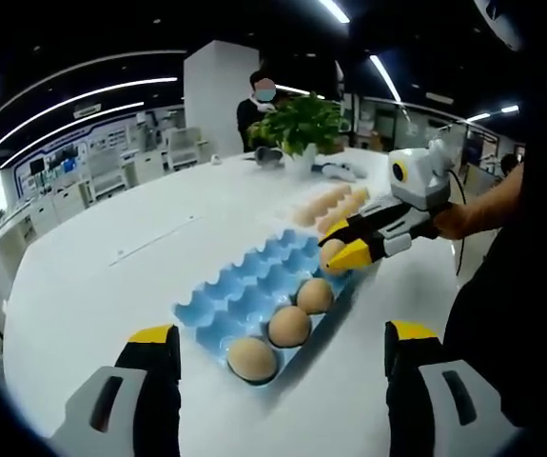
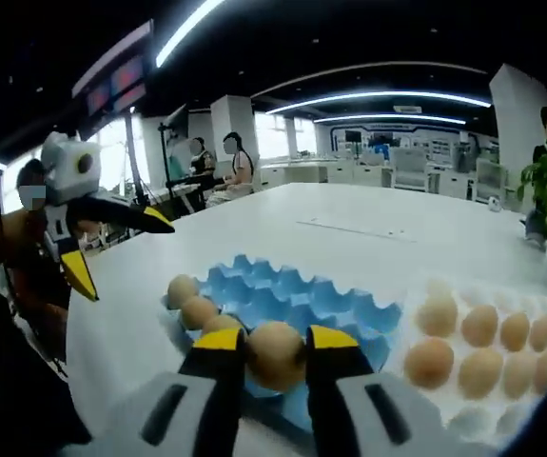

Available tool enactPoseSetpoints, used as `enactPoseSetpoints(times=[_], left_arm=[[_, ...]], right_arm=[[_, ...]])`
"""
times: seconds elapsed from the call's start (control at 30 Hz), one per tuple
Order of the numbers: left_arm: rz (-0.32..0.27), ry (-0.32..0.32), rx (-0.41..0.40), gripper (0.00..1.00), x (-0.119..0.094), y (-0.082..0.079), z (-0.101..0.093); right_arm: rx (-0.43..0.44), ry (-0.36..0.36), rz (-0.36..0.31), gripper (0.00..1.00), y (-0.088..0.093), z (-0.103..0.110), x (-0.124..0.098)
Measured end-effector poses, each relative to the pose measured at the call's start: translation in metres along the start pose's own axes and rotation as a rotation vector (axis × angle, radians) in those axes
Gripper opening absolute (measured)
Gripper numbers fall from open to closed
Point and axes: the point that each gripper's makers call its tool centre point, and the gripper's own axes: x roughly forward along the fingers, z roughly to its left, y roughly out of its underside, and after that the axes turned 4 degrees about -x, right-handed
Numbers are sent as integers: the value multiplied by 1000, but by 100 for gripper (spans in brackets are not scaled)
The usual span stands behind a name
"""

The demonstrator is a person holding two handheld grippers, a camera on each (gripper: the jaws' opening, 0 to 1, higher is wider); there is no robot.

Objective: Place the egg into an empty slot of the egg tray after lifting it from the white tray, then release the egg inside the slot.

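Note:
A blue egg tray (image 1: 244,276) lies on the white table with three brown eggs (image 1: 289,326) in a row along its near edge. My right gripper (image 1: 349,246) is shut on a fourth egg (image 1: 332,252) just above the tray, at the end of that row. In the right gripper view the held egg (image 2: 275,354) sits between the yellow-tipped jaws of the right gripper (image 2: 275,343), over the blue tray (image 2: 292,290). The white tray (image 2: 408,307) with several eggs lies to its right. My left gripper (image 1: 283,335) is open, short of the blue tray and off the eggs; the left gripper (image 2: 126,255) shows with its jaws spread.
A potted plant (image 1: 302,124) stands on the far side of the table, with a person standing behind it. The white tray (image 1: 287,217) lies beyond the blue one. A hand (image 1: 468,219) holds the right gripper. Seated people (image 2: 240,157) and desks are far off.

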Motion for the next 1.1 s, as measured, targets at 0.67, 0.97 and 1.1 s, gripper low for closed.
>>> enactPoseSetpoints(times=[0.67,0.97,1.1], left_arm=[[3,-7,-9,90,-2,3,1],[4,-2,-5,89,0,3,-1],[3,-1,-3,89,-1,2,-2]], right_arm=[[22,-25,16,24,15,1,12],[-46,-42,-5,25,13,3,13],[-106,-47,2,25,14,6,13]])
